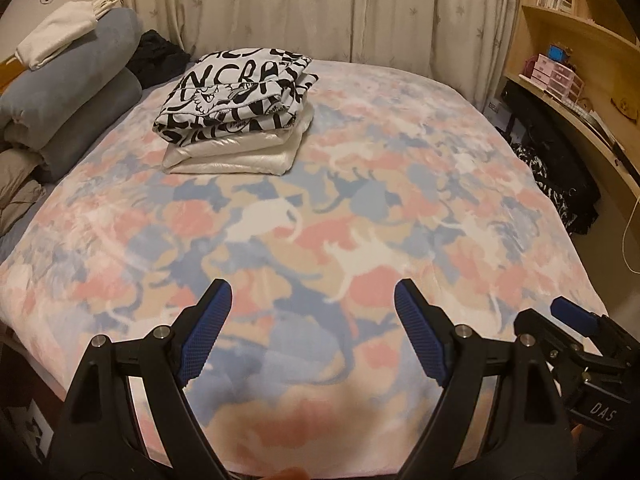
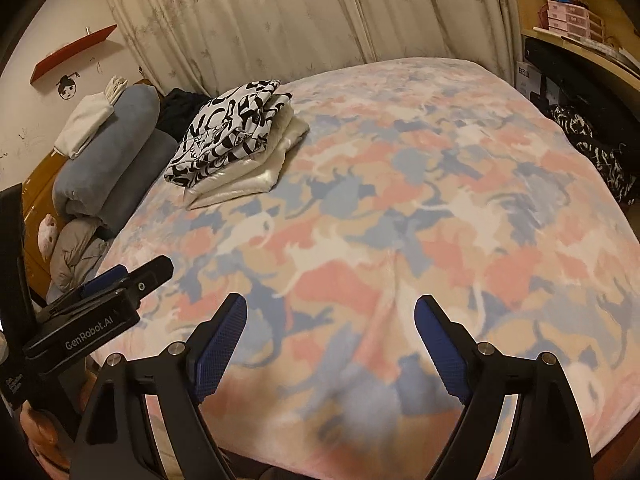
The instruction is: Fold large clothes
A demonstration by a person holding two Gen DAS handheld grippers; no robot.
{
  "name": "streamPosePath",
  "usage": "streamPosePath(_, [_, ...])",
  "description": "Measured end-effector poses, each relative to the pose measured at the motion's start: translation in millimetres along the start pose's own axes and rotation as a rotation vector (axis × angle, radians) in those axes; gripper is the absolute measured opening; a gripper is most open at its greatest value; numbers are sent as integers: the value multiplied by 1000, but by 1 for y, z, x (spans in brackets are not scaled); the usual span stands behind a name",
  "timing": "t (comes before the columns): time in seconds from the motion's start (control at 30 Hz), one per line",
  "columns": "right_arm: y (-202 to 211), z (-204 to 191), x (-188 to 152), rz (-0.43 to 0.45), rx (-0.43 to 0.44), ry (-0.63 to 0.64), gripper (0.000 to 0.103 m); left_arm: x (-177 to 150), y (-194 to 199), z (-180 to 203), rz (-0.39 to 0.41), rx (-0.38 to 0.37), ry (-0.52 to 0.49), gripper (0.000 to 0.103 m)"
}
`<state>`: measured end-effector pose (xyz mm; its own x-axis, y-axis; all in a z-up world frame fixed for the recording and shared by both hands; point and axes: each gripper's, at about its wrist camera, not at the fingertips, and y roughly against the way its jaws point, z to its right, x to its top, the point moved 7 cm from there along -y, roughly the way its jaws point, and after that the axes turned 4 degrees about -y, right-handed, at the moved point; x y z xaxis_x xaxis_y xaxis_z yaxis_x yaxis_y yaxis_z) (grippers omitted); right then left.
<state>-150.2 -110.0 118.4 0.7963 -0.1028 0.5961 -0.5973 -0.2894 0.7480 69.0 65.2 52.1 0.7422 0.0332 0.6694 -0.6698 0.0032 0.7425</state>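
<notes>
A bed (image 1: 460,184) is filling both views, and a blanket (image 1: 280,216) printed with pink, blue, tan and white cat shapes is lying spread flat across it. Pale curtains (image 1: 300,8) are hanging behind the far edge. Along the left side, rolled blue-grey bedding (image 1: 68,108) is resting against the wall with a folded white cloth (image 1: 56,38) sitting on top of it. On the right, a wooden shelf unit (image 1: 576,20) is standing beside the bed, with pink drawer boxes (image 1: 556,76) on its curved counter (image 1: 600,136).

On the far left part of the blanket, a folded black-and-white lettered garment (image 1: 236,96) is lying on top of a folded cream garment (image 1: 236,156), the two making one neat stack.

The left gripper (image 1: 312,334) is hovering over the near edge of the bed with its blue-padded jaws spread wide and nothing between them. The right gripper (image 2: 330,346) is hovering just beside it, its jaws likewise spread apart and empty, well apart from the stack.
</notes>
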Motion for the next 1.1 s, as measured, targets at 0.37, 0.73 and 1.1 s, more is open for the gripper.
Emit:
streamPosePath(0.37, [3,-7,4,2,2,-6,87,-10,7,14,-22,-11,-26,82])
streamPosePath(0.73, [-1,-9,4,0,-20,1,87,-19,5,22,-42,-20,-44,82])
streamPosePath(1.1, [-5,-5,4,-2,-21,1,87,-23,4,21,-52,-3,-43,82])
